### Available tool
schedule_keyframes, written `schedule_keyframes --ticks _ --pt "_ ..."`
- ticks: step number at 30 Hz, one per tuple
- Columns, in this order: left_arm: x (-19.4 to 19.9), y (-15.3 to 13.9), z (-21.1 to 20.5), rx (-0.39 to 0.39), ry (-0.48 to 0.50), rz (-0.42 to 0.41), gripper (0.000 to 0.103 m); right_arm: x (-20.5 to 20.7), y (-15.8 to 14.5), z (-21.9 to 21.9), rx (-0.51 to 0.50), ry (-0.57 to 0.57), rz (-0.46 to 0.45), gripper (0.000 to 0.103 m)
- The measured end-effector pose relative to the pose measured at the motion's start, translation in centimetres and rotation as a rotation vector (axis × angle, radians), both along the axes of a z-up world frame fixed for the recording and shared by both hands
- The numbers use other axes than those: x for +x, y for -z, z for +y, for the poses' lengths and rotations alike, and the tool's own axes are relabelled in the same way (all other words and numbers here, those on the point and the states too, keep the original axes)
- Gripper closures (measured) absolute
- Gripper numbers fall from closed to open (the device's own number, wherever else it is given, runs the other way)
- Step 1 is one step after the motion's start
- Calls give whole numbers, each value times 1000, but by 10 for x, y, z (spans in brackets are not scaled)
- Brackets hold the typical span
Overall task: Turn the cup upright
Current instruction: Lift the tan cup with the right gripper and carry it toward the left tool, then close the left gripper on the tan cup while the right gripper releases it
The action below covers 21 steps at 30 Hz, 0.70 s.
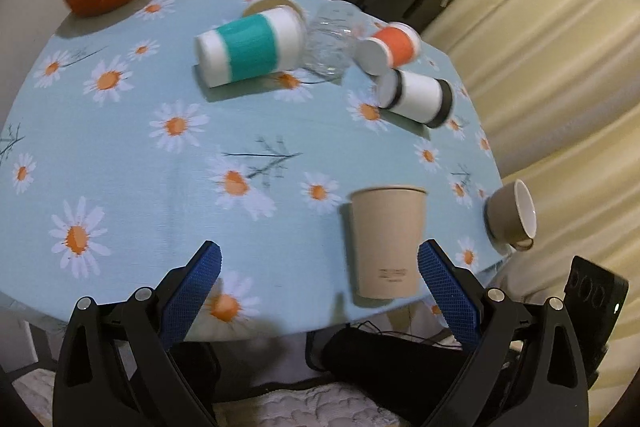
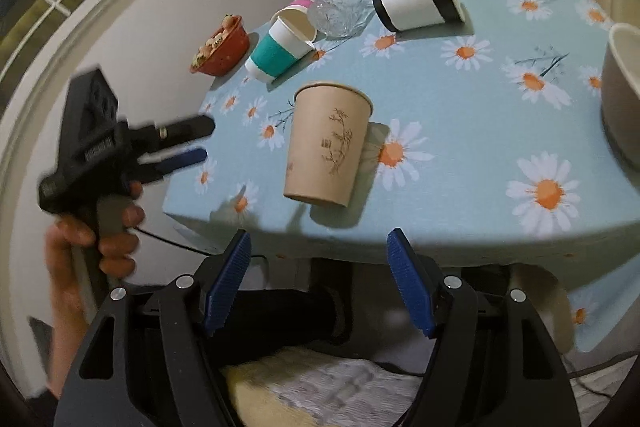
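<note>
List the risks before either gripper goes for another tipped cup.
The kraft paper cup stands upright near the table edge; a careless pass by the open right gripper might knock it off. The grey mug lies tipped by the edge and may roll off. The teal cup, clear glass and orange cup lie crowded, so gripping one could shove its neighbours.
</note>
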<state>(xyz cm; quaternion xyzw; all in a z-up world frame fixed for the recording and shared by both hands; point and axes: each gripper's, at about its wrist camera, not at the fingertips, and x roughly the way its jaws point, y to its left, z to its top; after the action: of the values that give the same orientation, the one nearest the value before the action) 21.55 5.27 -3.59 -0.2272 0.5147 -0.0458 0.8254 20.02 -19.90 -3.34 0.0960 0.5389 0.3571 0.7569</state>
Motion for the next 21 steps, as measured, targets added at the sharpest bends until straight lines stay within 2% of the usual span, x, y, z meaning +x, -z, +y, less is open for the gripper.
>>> schedule_keyframes --ticks 3,6,12,15,21 --pt "8 -3 -18 -24 25 16 7 -7 -6 -4 -21 1 -42 30" --pt "23 8 -35 -67 32 84 8 -10 -3 -12 -4 4 -22 28" --pt "43 27 -58 -2 56 143 8 -5 -2 -22 -41 33 -47 28" --pt "50 34 -61 2 60 163 9 5 -2 -31 -36 62 -40 28" --pt "58 43 -71 31 100 180 17 22 4 -51 -20 109 4 28"
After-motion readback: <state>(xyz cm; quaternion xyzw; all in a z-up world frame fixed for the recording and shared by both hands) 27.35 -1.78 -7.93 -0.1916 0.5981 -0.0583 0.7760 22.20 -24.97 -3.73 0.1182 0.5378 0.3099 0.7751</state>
